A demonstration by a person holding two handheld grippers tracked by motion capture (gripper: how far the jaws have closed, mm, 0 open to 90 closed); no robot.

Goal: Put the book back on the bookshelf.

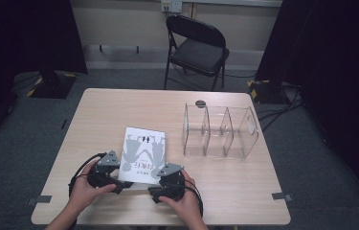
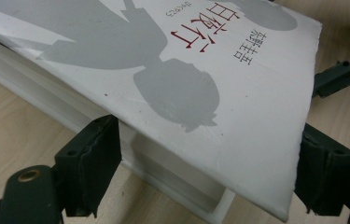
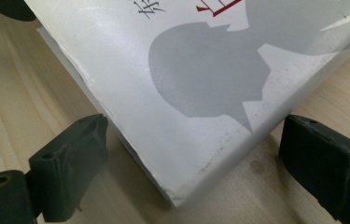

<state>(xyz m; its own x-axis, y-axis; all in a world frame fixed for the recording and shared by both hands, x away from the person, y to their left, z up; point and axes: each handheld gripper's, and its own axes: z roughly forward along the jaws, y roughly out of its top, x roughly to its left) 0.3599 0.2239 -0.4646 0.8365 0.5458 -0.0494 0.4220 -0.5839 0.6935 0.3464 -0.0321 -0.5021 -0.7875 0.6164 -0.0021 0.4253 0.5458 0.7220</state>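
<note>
A white paperback book with grey silhouette figures and red lettering lies flat on the wooden table, near the front edge. My left gripper is at the book's near left corner. In the left gripper view that corner sits between the jaws: one pad lies against the page block under the slightly raised cover, the other stands beside the cover's edge. My right gripper is at the near right corner. In the right gripper view its jaws stand wide on either side of the book, with gaps showing.
A clear plastic organizer with three compartments lies to the right of the book. A small dark disc sits behind it. A black folding chair stands beyond the table's far edge. Dark curtains hang on both sides.
</note>
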